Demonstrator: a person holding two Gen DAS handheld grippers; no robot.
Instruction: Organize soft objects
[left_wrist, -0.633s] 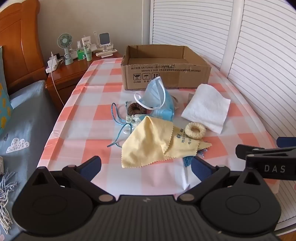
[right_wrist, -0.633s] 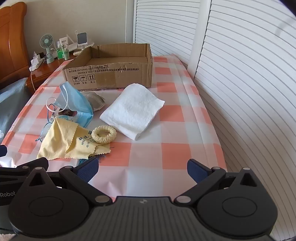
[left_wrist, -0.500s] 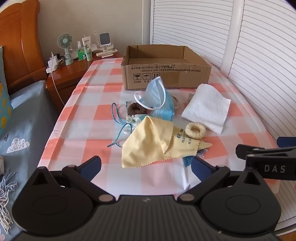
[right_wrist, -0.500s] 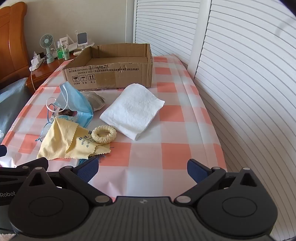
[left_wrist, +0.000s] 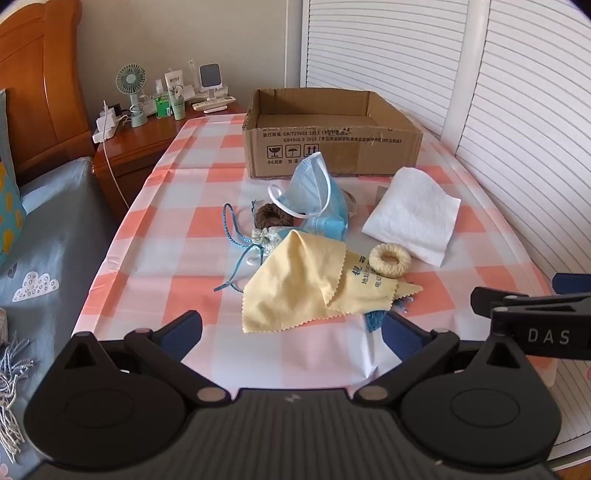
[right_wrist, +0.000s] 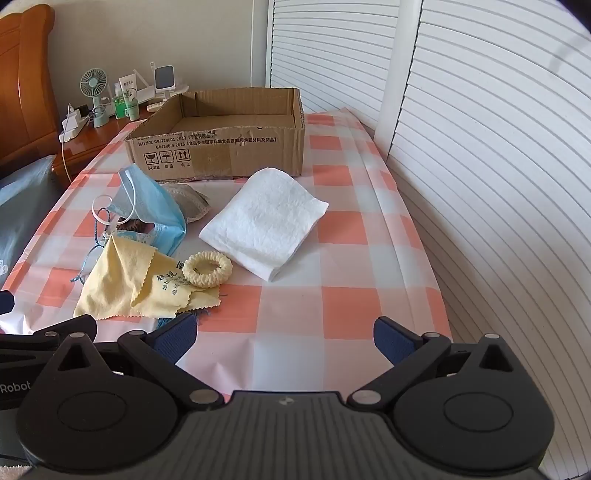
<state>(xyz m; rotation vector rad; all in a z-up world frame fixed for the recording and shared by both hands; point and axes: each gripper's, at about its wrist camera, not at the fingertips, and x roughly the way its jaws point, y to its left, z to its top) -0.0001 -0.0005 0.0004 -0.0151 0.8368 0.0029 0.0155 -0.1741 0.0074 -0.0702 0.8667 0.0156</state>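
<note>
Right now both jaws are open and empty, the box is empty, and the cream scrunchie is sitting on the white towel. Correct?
One thing is off: the cream scrunchie is not on the white towel. It lies beside the towel, resting on the edge of the yellow cloth, as the right wrist view shows. The rest holds: left gripper and right gripper jaws are open and empty, and the visible part of the box looks empty.

My left-claw cam sits low at the near edge of the pink-and-white checked tablecloth (left_wrist: 177, 206), facing 12 o'clock toward the open brown cardboard box (left_wrist: 332, 147). My right-claw cam is beside it, same heading, box (right_wrist: 221, 147) at approx 11 o'clock, white slatted doors (right_wrist: 498, 166) close by from 1 to 3. Both share box, folded white towel (left_wrist: 413, 218) (right_wrist: 264, 225), yellow cloth (left_wrist: 306, 280) (right_wrist: 125, 280). Left cam catches my right claw's side at 3.
</note>
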